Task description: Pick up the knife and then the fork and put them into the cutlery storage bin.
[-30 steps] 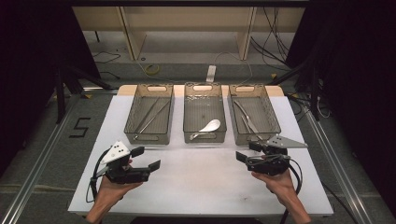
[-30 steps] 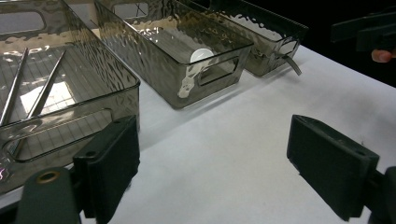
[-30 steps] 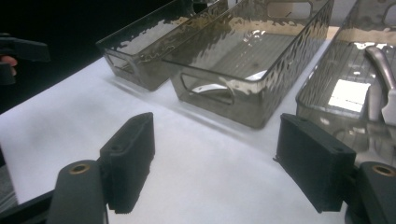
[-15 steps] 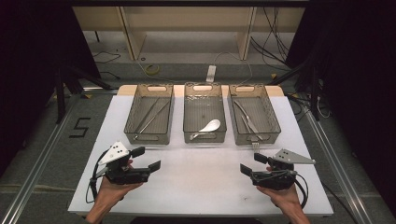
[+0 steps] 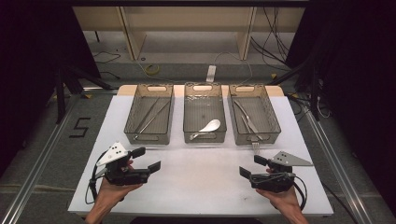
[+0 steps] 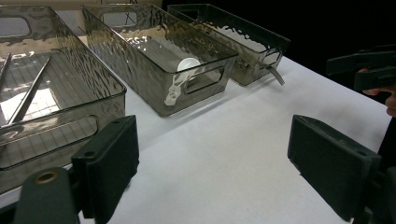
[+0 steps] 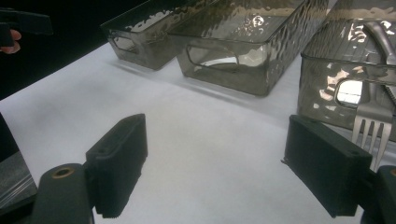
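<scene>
Three clear grey bins stand in a row on the white table (image 5: 201, 186). The left bin (image 5: 150, 113) holds long thin metal utensils, the middle bin (image 5: 204, 112) a white spoon (image 5: 208, 127), and the right bin (image 5: 254, 113) metal cutlery. A fork (image 5: 255, 147) pokes out through the right bin's front handle hole, its tines (image 7: 371, 130) over the table. My left gripper (image 5: 146, 159) rests open at the near left with nothing between its jaws. My right gripper (image 5: 252, 166) is at the near right; its jaws have just been opening and are empty.
The white table's near edge lies just behind both hands. Cables trail from each gripper. Metal rails run along both sides of the table, with a shelf frame and loose cables on the floor beyond the bins.
My right gripper has drawn back from the fork at the right bin's front toward the near edge and slightly right. The left gripper has stayed put.
</scene>
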Demonstrator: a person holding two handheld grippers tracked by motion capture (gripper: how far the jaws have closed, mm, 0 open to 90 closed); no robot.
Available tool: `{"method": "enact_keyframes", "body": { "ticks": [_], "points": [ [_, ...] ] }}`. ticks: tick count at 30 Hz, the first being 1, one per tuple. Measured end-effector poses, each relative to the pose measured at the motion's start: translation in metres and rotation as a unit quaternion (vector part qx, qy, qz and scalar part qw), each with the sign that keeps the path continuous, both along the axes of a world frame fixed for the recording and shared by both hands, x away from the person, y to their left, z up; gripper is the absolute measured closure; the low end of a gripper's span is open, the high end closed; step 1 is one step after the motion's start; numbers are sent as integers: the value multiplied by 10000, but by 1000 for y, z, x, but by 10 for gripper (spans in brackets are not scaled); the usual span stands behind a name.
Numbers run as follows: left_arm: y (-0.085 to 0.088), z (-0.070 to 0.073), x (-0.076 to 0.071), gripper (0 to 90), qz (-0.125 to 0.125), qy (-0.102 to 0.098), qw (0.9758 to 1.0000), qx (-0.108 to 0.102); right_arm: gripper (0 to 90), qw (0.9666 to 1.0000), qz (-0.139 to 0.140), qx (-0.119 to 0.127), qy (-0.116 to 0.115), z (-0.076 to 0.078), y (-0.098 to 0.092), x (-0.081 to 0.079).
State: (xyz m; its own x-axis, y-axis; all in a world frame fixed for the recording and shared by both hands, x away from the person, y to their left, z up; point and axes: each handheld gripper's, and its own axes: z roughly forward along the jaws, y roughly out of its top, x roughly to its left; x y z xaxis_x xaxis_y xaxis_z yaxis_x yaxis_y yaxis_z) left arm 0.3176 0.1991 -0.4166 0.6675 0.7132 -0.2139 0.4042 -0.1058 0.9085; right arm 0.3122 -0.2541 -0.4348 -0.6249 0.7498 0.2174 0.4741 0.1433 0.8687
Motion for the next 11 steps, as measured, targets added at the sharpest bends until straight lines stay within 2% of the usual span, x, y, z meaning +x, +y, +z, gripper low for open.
{"method": "enact_keyframes", "body": {
  "ticks": [11],
  "points": [
    [0, -1, 1, 161, 15, 29, 10000, 32, 216, 10000, -52, -37, -5, 0, 0, 1]
  ]
}}
